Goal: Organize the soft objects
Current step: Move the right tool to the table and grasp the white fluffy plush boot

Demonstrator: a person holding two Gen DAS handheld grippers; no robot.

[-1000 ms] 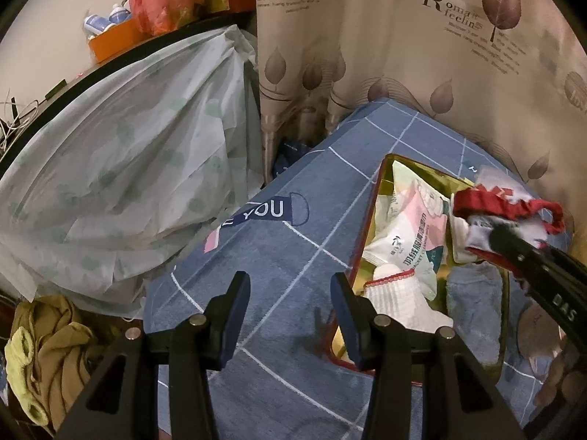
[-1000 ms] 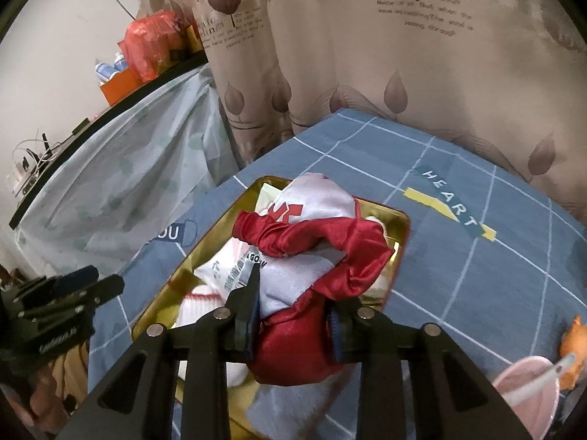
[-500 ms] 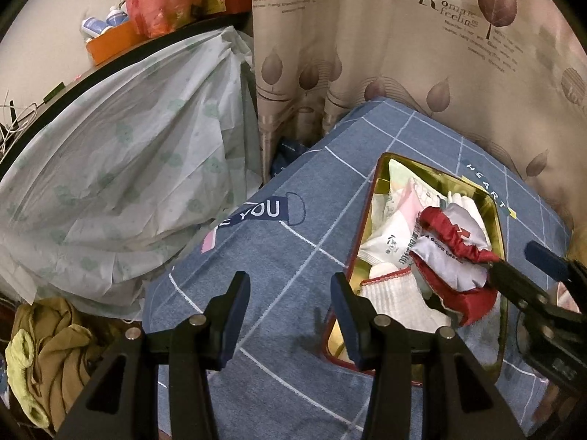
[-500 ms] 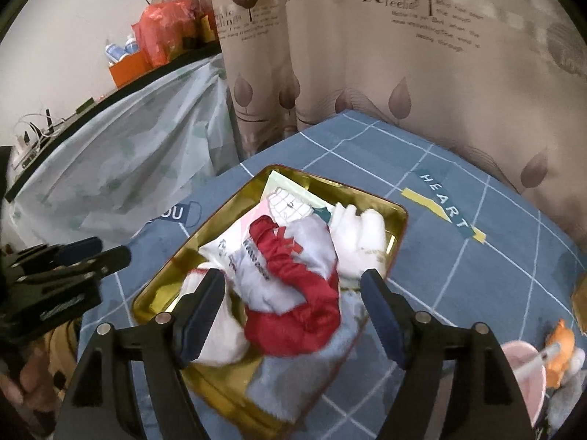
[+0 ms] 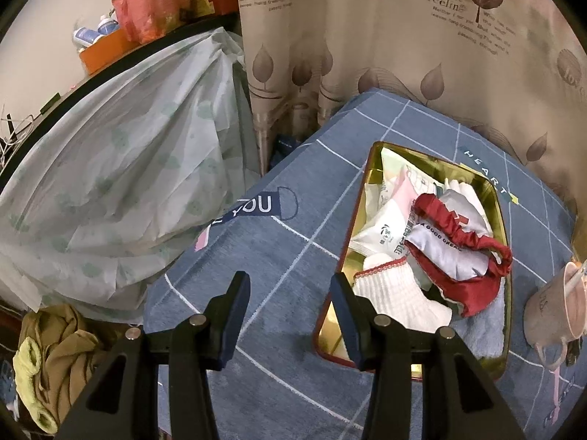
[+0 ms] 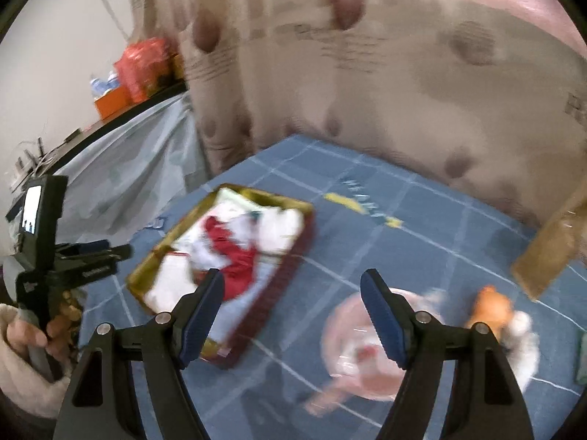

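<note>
Landmark: gold tray (image 5: 499, 198) on the blue checked cloth (image 5: 279, 242). Inside it, left wrist view sharp: red and grey garment (image 5: 458, 253) on top, over the middle and near half; white knitted sock (image 5: 398, 293) at the near-left corner; printed packets (image 5: 385, 220) toward the far-left side; pale blue towel (image 5: 484, 330) at the near end under the garment.

Left gripper (image 5: 290, 315) released, jaws apart with only cloth between them, hovering just left of the tray's near-left corner; its right finger overlaps the tray edge in the picture, contact cannot be told.

Right wrist view is motion-blurred: right gripper (image 6: 293, 315) released, jaws wide, nothing between the pads, off the tray's right side. Tray contents there read only as red and white smears.

Only the right view shows: the left gripper's body with a small lit screen, held by a hand (image 6: 35, 333) in a pale fluffy sleeve, left of the tray; an orange toy (image 6: 491, 304) well right of the tray; a cardboard edge (image 6: 550, 253) further right.

Only the left view shows: olive clothes (image 5: 58, 348) heaped left of the cloth.

Both views: pink cup (image 5: 554, 308) just right of the tray's near end, leaf-print curtain (image 5: 403, 36) behind the tray.
</note>
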